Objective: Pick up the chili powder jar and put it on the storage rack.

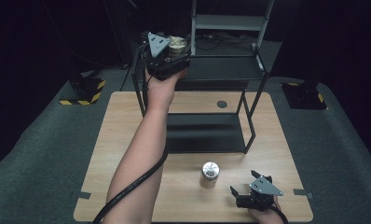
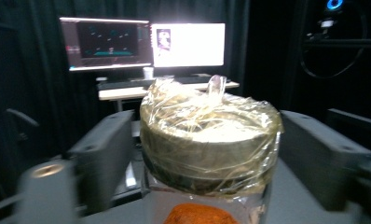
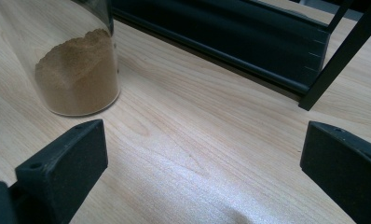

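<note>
From the high view I see my left gripper (image 1: 170, 51) at the shelf's (image 1: 221, 70) upper level, beside a wrapped jar (image 1: 178, 45). In the left gripper view its fingers (image 2: 102, 154) flank that jar's lid without pressing. In the right gripper view my fingers (image 3: 65, 161) gape, empty, over the counter (image 3: 193, 140) near a powder jar (image 3: 79, 74).

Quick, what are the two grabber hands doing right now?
Left gripper: open, jaws standing apart on both sides of the plastic-wrapped jar on the shelf.
Right gripper: open, holding nothing, low over the table.
</note>
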A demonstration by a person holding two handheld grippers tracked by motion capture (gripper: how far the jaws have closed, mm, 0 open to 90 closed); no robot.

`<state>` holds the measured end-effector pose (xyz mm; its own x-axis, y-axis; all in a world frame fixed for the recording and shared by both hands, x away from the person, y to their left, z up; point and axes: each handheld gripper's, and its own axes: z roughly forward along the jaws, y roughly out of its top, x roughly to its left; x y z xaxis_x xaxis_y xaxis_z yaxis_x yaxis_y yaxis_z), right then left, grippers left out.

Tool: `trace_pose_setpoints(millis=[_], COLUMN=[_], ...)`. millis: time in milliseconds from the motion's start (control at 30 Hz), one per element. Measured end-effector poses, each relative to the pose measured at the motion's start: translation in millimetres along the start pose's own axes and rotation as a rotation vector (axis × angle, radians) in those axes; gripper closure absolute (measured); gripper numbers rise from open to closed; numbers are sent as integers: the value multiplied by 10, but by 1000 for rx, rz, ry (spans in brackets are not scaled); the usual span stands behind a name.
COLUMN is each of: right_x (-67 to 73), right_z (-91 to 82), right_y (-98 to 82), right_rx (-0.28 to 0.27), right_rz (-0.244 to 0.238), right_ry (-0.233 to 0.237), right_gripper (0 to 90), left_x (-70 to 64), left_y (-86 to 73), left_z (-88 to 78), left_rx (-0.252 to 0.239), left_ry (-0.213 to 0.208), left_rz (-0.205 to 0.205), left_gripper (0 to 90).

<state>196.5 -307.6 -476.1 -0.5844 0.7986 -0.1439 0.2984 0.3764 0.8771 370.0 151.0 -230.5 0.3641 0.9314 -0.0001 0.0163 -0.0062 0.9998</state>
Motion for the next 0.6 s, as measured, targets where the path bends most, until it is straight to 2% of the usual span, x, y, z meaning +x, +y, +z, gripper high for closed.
trace_pose_setpoints(millis=[67,100,167,467,600], right_x=[0,0,-1,-8,-3], right_z=[1,1,1,-1,0], right_y=[1,1,2,-5,-3], right_rx=[1,1,1,-3,-2], right_rz=[0,0,0,-1,-2], right_ry=[0,0,0,3,2], right_gripper=[0,0,0,0,0], left_x=[-47,-47,-35,-71,-58], left_y=[5,5,-5,-5,-17], left_z=[5,5,0,-103,-166], left_rx=[9,9,4,2,-4], left_ry=[25,25,14,16,-2], left_rz=[-9,-9,-17,3,-3], left_gripper=[26,6,4,4,3])
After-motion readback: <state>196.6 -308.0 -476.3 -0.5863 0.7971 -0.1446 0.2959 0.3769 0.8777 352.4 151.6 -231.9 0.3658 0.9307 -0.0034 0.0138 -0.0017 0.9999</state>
